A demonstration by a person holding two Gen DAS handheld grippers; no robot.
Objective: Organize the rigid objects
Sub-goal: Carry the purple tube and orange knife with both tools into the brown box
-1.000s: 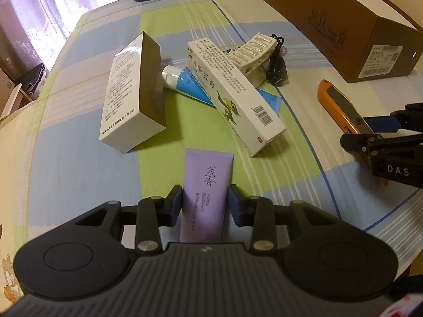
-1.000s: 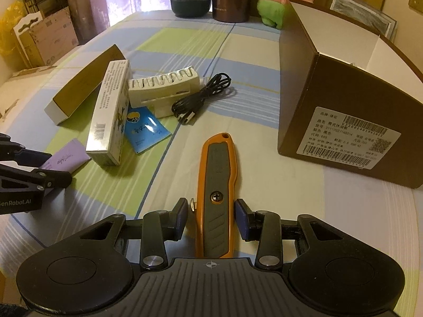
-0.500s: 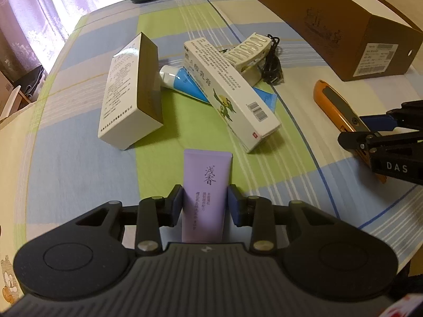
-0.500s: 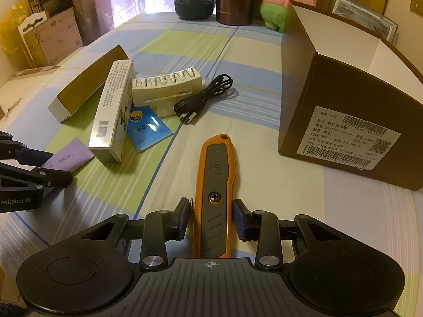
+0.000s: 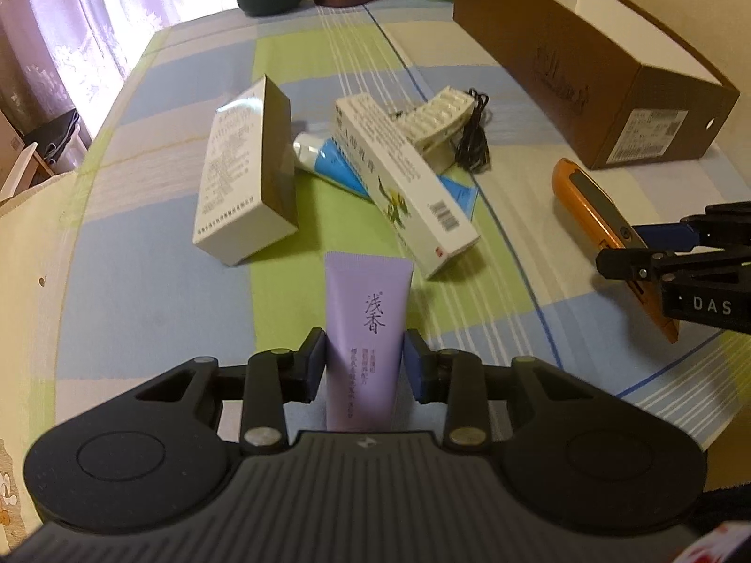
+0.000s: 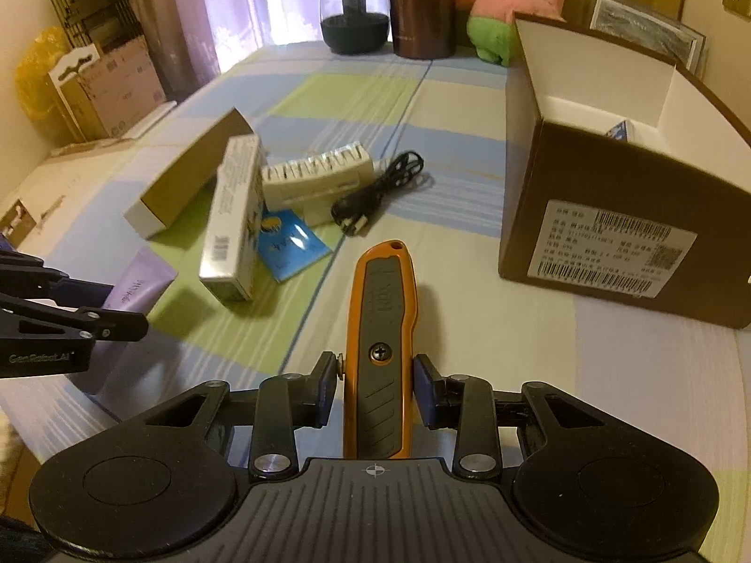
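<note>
The left gripper (image 5: 364, 366) clamps a purple tube (image 5: 366, 323); the right gripper (image 6: 377, 387) clamps an orange knife (image 6: 381, 328) above the bed (image 6: 469, 319).

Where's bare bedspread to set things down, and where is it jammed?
Free: the stretch left of the white carton, the strip between the orange knife and the brown box, and the far end before the dark jar. Crowded: the middle, where cartons, blue tube, white comb-like piece and cable overlap.

"das" on the right gripper (image 5: 657, 253); "genrobot.ai" on the left gripper (image 6: 108, 309); "浅香" on the purple tube (image 5: 368, 323).
</note>
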